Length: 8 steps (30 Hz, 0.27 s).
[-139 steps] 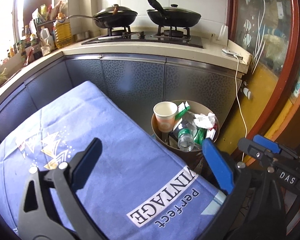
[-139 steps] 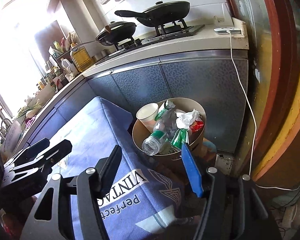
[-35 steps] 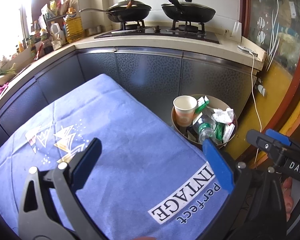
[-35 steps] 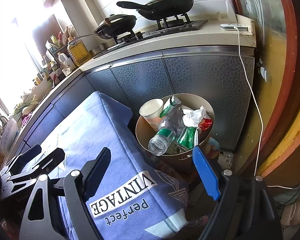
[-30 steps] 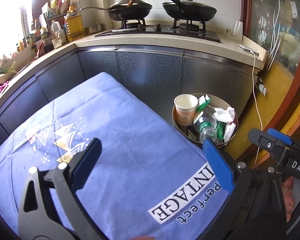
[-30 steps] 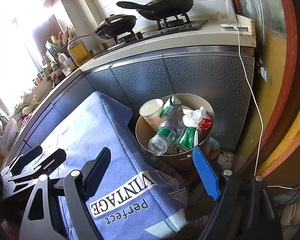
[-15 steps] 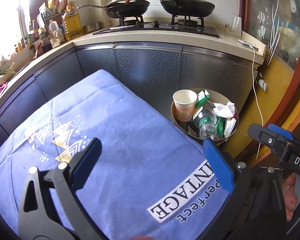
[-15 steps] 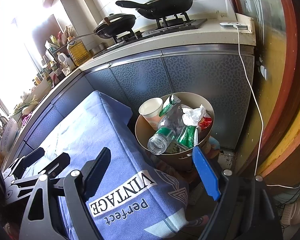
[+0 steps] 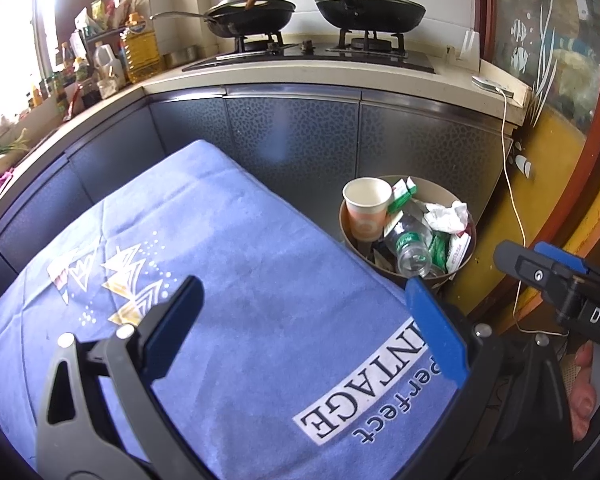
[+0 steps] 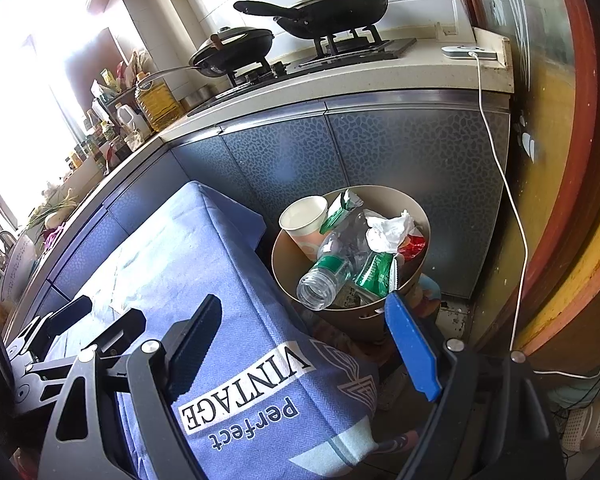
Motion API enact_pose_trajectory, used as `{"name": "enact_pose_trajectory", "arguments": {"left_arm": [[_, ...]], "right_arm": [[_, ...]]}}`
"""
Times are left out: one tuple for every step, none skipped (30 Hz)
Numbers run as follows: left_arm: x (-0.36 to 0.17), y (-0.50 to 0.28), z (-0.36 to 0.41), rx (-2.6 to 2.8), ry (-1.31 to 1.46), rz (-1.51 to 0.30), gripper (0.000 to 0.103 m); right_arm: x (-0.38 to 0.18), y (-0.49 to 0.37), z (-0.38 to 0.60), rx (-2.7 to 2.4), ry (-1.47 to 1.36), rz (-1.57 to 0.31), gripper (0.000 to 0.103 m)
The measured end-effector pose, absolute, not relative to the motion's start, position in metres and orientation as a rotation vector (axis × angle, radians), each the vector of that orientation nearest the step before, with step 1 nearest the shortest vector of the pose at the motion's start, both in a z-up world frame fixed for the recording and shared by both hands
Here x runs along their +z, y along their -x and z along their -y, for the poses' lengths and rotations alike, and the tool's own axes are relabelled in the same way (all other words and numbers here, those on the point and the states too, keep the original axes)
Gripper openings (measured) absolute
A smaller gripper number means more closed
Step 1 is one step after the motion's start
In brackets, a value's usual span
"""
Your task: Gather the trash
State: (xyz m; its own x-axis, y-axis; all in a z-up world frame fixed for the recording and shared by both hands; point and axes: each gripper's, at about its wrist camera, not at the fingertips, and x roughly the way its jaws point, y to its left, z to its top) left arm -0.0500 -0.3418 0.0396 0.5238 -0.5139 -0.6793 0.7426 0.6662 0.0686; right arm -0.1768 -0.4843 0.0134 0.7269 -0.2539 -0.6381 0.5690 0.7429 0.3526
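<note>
A round tan trash bin [image 9: 466,258] [image 10: 284,264] stands on the floor beside the table. It holds a paper cup [image 9: 366,208] [image 10: 304,216], a clear plastic bottle [image 9: 410,246] [image 10: 324,276], crumpled white paper [image 9: 448,216] [image 10: 388,228] and green wrappers [image 10: 374,272]. My left gripper [image 9: 304,312] is open and empty above the blue tablecloth [image 9: 220,280] [image 10: 204,280]. My right gripper [image 10: 304,328] is open and empty over the cloth's edge, just short of the bin.
A kitchen counter [image 9: 340,76] with a gas stove and two black pans [image 9: 370,10] runs behind the bin. Bottles and an oil jug [image 9: 140,50] stand at the left. A white cable [image 10: 508,208] hangs down the cabinet by a red-framed door [image 10: 580,160].
Both grippers stay open and empty. The left view has drifted slightly, so the bin sits a little lower and to the left. The right view is nearly unchanged.
</note>
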Motion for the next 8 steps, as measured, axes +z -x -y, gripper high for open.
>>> {"name": "enact_pose_trajectory", "arguments": {"left_arm": [[0.0397,0.0504,0.3422,-0.770,-0.378,-0.675,0.097],[0.0398,0.0506,0.3424,-0.767,-0.379,-0.676,0.097],[0.0397,0.0504,0.3424,-0.765,-0.377,-0.678,0.097],[0.0395,0.0500,0.3427,-0.765,-0.375,-0.683,0.097],[0.0391,0.0493,0.3428,-0.766,-0.374,-0.689,0.097],[0.0387,0.0488,0.3431,-0.766,-0.373,-0.694,0.097],[0.0382,0.0484,0.3431,-0.765,-0.373,-0.696,0.097],[0.0378,0.0484,0.3433,-0.765,-0.373,-0.697,0.097]], "right_arm": [[0.0134,0.1767,0.4846,-0.482,-0.569,-0.597,0.083],[0.0138,0.1765,0.4855,-0.482,-0.569,-0.597,0.083],[0.0137,0.1764,0.4849,-0.482,-0.569,-0.596,0.083],[0.0138,0.1763,0.4853,-0.481,-0.568,-0.597,0.083],[0.0139,0.1763,0.4852,-0.481,-0.568,-0.597,0.083],[0.0140,0.1765,0.4850,-0.480,-0.568,-0.597,0.083],[0.0140,0.1768,0.4850,-0.482,-0.568,-0.596,0.083],[0.0140,0.1768,0.4850,-0.482,-0.569,-0.596,0.083]]}}
